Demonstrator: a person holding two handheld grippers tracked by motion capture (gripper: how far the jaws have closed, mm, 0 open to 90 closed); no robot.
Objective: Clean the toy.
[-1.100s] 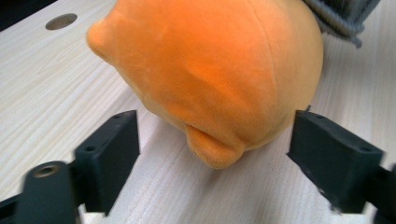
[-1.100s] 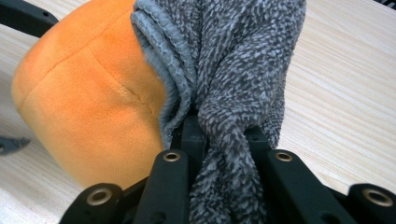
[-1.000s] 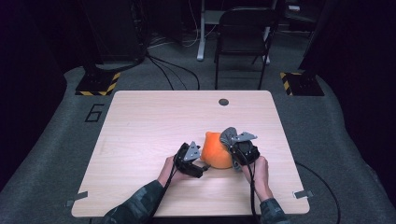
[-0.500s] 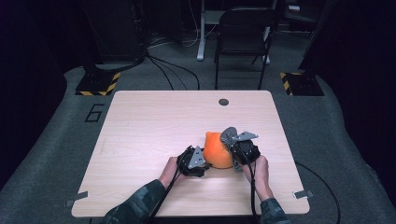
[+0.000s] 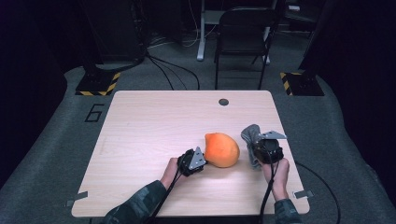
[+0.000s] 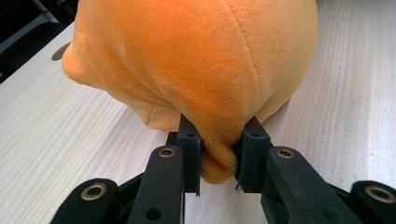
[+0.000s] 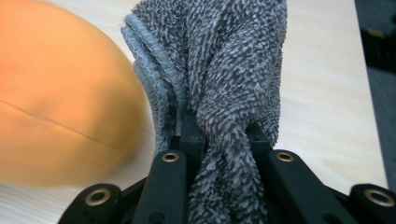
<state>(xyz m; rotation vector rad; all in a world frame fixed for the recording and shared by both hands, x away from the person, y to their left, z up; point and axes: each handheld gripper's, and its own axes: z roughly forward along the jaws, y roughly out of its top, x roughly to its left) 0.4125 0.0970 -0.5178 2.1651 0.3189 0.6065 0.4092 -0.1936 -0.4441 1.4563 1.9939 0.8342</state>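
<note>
High view, table: a pale wooden table on grey floor, a dark round hole near its far edge, a black chair standing beyond it.
High view, orange plush: the orange plush toy lies on the near right part of the table, between the two grippers.
High view, left gripper: the left gripper sits at the plush's near left side, touching it, held by the left hand that comes in from the bottom edge (camouflage sleeve below it).
High view, right gripper: the right gripper is just right of the plush, in the right hand, with a grey cloth bunched at its front, close to the table's right edge.
Left gripper view, grip: the jaws have just been closing and now pinch a fold of orange fabric at the plush's lower edge; the pads press into it from both sides.
Left gripper view, plush: its body bulges above the jaws and rests on the wood.
Right gripper view, grip: the jaws are clenched on the grey cloth, a towelling weave gathered into a twisted bundle between them (ribbed hem showing at the left).
Right gripper view, plush: blurred orange lies just left of the cloth; whether the two touch cannot be told.
</note>
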